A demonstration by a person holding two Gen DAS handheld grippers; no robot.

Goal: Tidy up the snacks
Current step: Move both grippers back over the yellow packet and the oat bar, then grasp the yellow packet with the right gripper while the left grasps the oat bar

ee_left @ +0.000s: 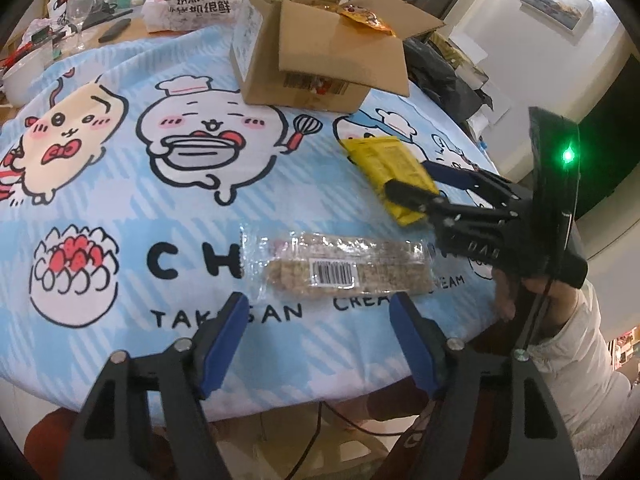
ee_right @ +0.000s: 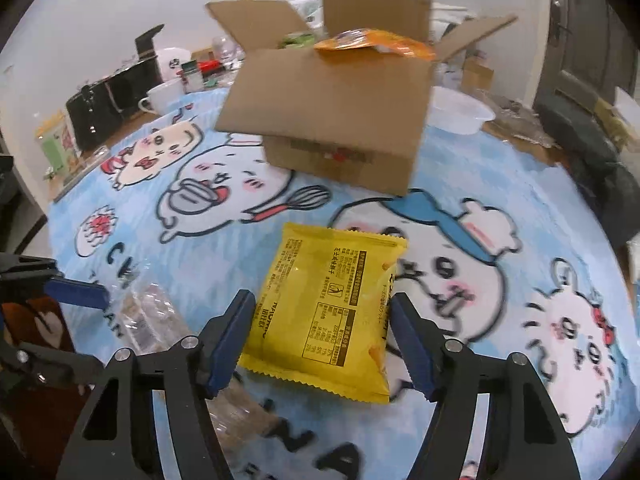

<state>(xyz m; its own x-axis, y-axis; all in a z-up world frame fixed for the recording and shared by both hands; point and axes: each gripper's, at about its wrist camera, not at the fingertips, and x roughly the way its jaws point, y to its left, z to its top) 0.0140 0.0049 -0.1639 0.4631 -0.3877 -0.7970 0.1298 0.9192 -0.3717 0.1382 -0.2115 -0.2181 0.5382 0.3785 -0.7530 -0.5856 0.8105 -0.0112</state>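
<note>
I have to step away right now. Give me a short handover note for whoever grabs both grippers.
Left gripper: open, hanging just short of the clear cracker pack that lies flat on the tablecloth.
Right gripper: astride the yellow snack bag, which lies on the cloth; whether the pads press on it I cannot tell.
Cardboard box: open, beyond both, an orange bag sticking out of the top.
Done: some snacks boxed.
Left: probably these two packs.

Table (ee_left: 100, 40) under a blue cartoon-print cloth (ee_left: 132, 208)

On the cloth lie a clear-wrapped grain bar (ee_left: 340, 268), a yellow snack packet (ee_right: 332, 312) well apart from it, and an open cardboard box (ee_right: 340, 120) farther back; a white bowl (ee_right: 460, 116) sits beside the box.
</note>
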